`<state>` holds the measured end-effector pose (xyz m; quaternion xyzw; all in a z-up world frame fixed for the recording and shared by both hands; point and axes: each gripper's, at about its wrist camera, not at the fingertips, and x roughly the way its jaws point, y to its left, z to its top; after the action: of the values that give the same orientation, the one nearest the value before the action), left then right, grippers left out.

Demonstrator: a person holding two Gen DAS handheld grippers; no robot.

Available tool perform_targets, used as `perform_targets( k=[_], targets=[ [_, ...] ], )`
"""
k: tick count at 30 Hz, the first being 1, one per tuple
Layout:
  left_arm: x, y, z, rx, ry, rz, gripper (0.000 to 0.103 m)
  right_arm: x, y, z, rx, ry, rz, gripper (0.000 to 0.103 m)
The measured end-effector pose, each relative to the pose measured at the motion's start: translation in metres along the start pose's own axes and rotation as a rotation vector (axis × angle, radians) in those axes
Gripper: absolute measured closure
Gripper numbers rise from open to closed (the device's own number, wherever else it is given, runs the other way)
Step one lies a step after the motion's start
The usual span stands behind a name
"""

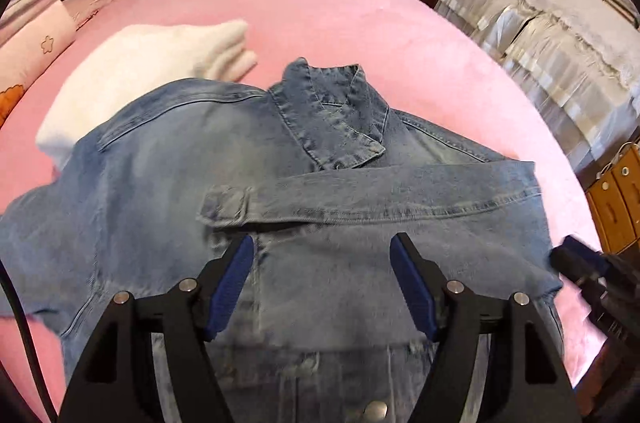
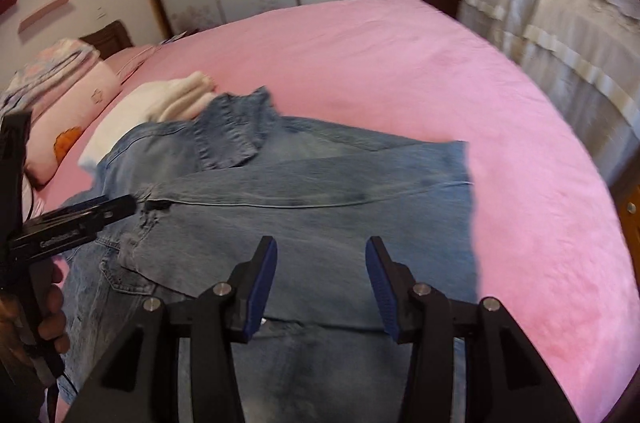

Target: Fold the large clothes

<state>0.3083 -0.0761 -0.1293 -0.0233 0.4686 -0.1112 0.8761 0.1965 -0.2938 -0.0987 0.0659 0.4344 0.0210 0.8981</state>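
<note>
A blue denim jacket (image 1: 168, 191) lies spread on the pink bed (image 1: 340, 23), collar (image 1: 332, 115) pointing away. One sleeve (image 1: 380, 195) is folded across the chest, cuff (image 1: 224, 207) near the middle. My left gripper (image 1: 322, 251) hovers open and empty over the jacket's front, just below the folded sleeve. My right gripper (image 2: 321, 255) is open and empty above the jacket's right side (image 2: 320, 191). The right gripper also shows at the right edge of the left wrist view (image 1: 588, 263); the left one shows in the right wrist view (image 2: 120, 207) by the cuff.
A folded white garment (image 1: 152, 71) lies beyond the jacket's left shoulder, partly under it. Pillows (image 1: 28, 35) sit at the bed's far left. A cloth-covered piece of furniture (image 1: 560, 35) stands right of the bed, and a wooden cabinet (image 1: 620, 199) is nearer.
</note>
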Motion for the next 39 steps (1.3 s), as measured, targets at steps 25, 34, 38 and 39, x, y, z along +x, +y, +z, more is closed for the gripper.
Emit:
perform_targets(
  k=[25,34,38,39],
  targets=[
    [0.092,0.014,-0.007,-0.08,0.124,-0.01,0.032,0.085,-0.129,-0.009,0.193,0.085,-0.257,0.056],
    [0.025,-0.001,-0.005,-0.076,0.067,-0.006,0.032,0.031,-0.11,-0.012,0.343,0.054,-0.177,0.056],
    [-0.015,-0.009,-0.006,-0.053,0.023,-0.021,0.032,-0.005,-0.085,-0.014,0.342,0.011,-0.141,0.056],
    [-0.023,-0.01,-0.005,-0.049,0.019,-0.028,0.032,-0.015,-0.078,-0.014,0.338,-0.001,-0.129,0.056]
  ],
)
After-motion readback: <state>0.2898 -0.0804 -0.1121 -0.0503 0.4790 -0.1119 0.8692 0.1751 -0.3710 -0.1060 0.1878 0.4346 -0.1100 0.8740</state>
